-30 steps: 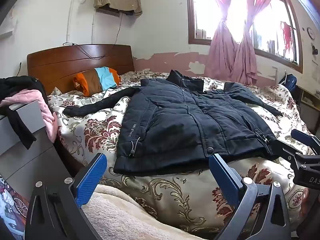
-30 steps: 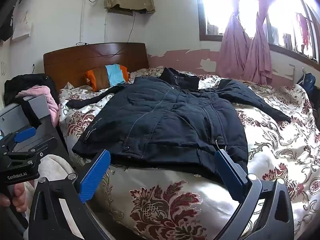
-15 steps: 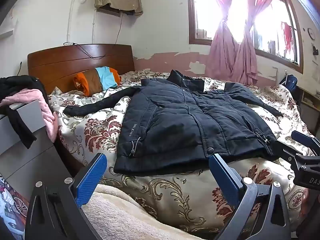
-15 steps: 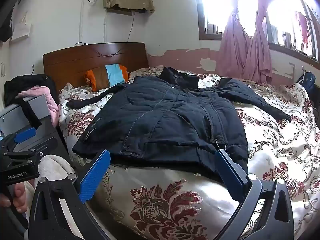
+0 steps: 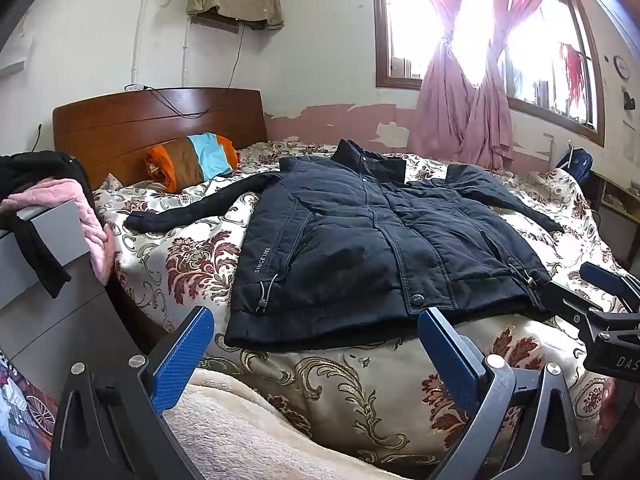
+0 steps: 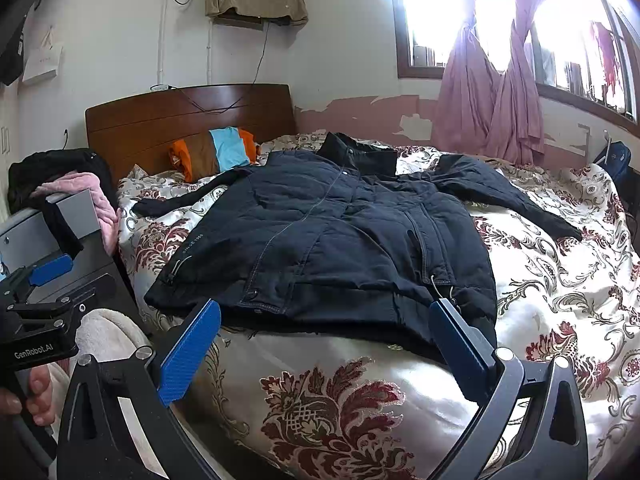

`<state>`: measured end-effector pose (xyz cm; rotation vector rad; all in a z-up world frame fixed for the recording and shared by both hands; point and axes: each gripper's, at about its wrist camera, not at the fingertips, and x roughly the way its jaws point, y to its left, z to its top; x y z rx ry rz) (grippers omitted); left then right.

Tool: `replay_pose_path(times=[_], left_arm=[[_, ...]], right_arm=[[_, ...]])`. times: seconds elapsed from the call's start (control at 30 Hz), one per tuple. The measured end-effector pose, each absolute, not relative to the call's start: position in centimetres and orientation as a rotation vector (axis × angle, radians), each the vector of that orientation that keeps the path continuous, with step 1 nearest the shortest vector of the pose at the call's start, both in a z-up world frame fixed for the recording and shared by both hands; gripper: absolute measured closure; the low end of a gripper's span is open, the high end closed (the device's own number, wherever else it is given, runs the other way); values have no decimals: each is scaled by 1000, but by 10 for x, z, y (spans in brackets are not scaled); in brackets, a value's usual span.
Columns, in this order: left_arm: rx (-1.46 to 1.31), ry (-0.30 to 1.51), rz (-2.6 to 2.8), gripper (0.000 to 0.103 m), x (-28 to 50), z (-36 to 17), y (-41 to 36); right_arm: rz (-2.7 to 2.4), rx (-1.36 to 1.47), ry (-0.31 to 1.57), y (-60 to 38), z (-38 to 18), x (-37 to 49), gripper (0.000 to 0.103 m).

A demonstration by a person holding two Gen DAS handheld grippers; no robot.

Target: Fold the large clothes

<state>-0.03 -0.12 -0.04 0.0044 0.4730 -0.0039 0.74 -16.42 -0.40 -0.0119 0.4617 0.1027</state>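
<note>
A large dark navy padded jacket lies flat, front up, on the flowered bedspread, sleeves spread to both sides, hem toward me. It also shows in the right wrist view. My left gripper is open and empty, held just short of the hem near its left corner. My right gripper is open and empty, just short of the hem near its right corner. The right gripper's body shows at the right edge of the left wrist view; the left one shows at the left of the right wrist view.
A wooden headboard and an orange, brown and blue pillow are at the bed's head. A grey cabinet draped with pink and black clothes stands at the left. A cream blanket lies below the bed edge. Pink curtains hang at the window.
</note>
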Motion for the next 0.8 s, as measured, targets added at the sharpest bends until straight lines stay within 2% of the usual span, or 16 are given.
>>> replay_pose_path(times=[0.8], left_arm=[[3,472,-6,0,-1,-1,-6]], right_arm=[[104,-9,466,-165,-8,4,1]])
